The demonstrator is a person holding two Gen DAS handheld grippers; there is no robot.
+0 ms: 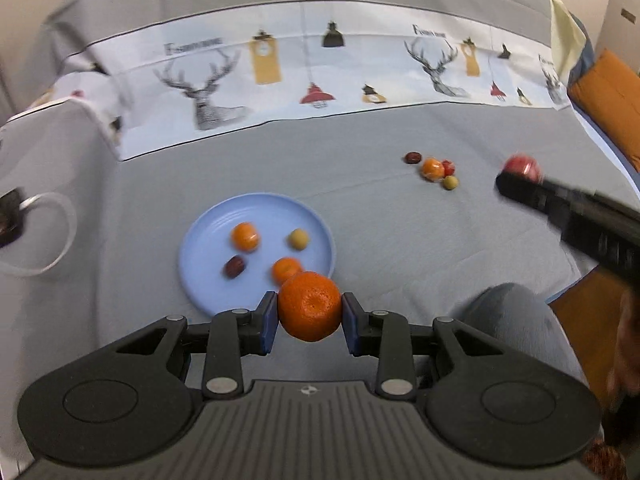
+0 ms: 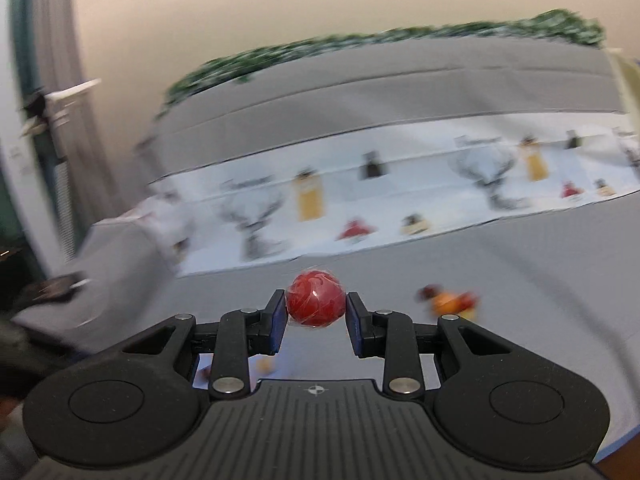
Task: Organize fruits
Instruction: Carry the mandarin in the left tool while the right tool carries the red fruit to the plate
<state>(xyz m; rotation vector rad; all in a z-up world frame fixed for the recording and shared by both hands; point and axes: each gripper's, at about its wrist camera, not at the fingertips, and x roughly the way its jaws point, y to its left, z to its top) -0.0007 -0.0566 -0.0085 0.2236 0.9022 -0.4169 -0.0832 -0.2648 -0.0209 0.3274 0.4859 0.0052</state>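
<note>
Left hand-held gripper [image 1: 310, 312] pinches dimpled round tangerine [image 1: 310, 306] — glossy.

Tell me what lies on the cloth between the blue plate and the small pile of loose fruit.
Nothing: in the left wrist view, only bare grey cloth stretches between the blue plate and the fruit pile.

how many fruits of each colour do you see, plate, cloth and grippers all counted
orange round fruits: 4 (one in the left gripper)
dark red-brown fruits: 2
yellow-green fruits: 2
red fruits: 2 (one in the right gripper)
total: 10
</note>
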